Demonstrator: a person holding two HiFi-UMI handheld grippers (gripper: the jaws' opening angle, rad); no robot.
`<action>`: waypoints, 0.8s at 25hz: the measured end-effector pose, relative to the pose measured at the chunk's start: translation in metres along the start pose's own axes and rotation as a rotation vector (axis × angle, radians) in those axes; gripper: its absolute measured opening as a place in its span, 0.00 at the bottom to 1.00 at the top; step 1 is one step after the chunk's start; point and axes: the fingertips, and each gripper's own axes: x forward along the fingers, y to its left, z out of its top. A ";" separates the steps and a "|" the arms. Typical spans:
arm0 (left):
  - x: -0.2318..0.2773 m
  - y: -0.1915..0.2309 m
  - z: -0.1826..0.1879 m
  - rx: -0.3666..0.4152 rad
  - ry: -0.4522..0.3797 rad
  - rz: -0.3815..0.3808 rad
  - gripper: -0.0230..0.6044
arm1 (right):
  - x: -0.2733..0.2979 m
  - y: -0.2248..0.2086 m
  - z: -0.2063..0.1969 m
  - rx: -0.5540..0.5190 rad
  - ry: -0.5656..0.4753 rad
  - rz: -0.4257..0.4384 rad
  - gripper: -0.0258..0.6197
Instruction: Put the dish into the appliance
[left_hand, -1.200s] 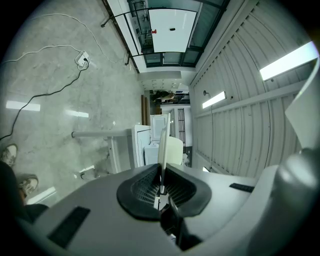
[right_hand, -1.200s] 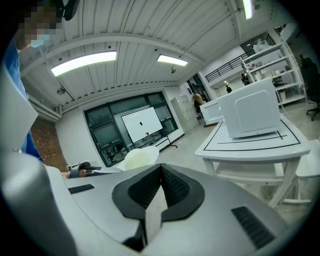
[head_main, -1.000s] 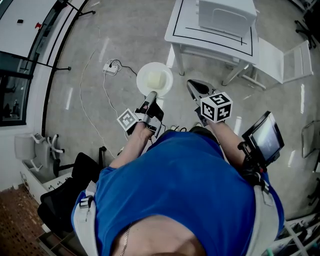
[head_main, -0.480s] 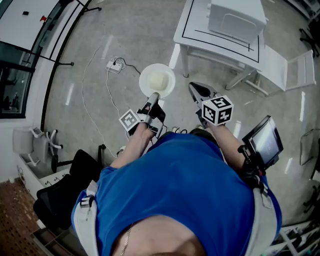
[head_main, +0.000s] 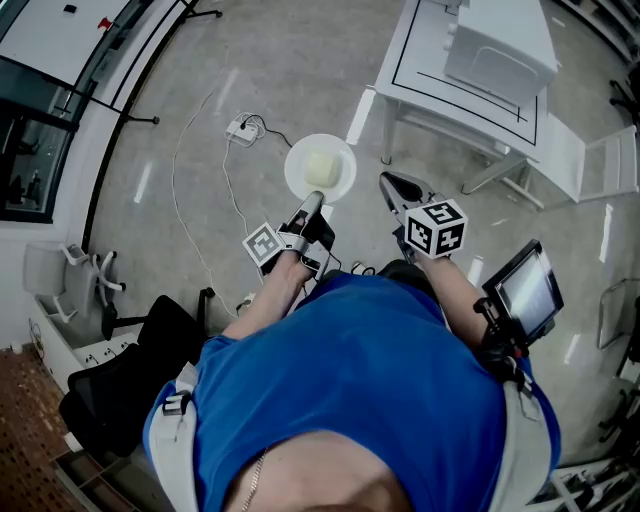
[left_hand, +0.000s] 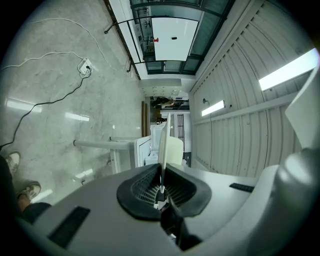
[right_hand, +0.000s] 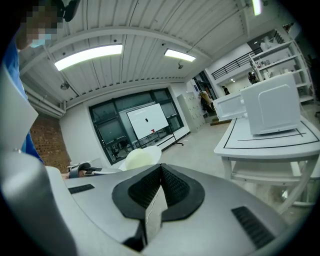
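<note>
Pinching the dish (head_main: 340, 182) by its near rim with the left gripper (head_main: 311, 199), with jaws clamped on the thin edge. Holding it face-up out over the floor, well short of the appliance (head_main: 500, 45) up on the white table (head_main: 425, 75). Right gripper (head_main: 392, 186) just alongside, with jaws pressed together on nothing. Looks stiff and smooth, probably light but slippery, and carrying a pale lump (head_main: 319, 167) in the middle, so likely to tip from a one-edge grip. Best taken at the rim, kept flat, moved slowly. Probably chips if knocked.
</note>
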 end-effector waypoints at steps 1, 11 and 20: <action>-0.001 0.001 0.001 -0.004 0.000 0.000 0.07 | 0.002 0.002 -0.002 0.003 0.003 0.000 0.04; -0.006 0.003 0.011 -0.028 -0.002 0.009 0.07 | 0.013 0.009 -0.005 0.010 0.025 -0.007 0.04; 0.018 0.010 0.053 -0.031 -0.016 0.010 0.07 | 0.062 -0.003 0.014 0.000 0.026 0.008 0.04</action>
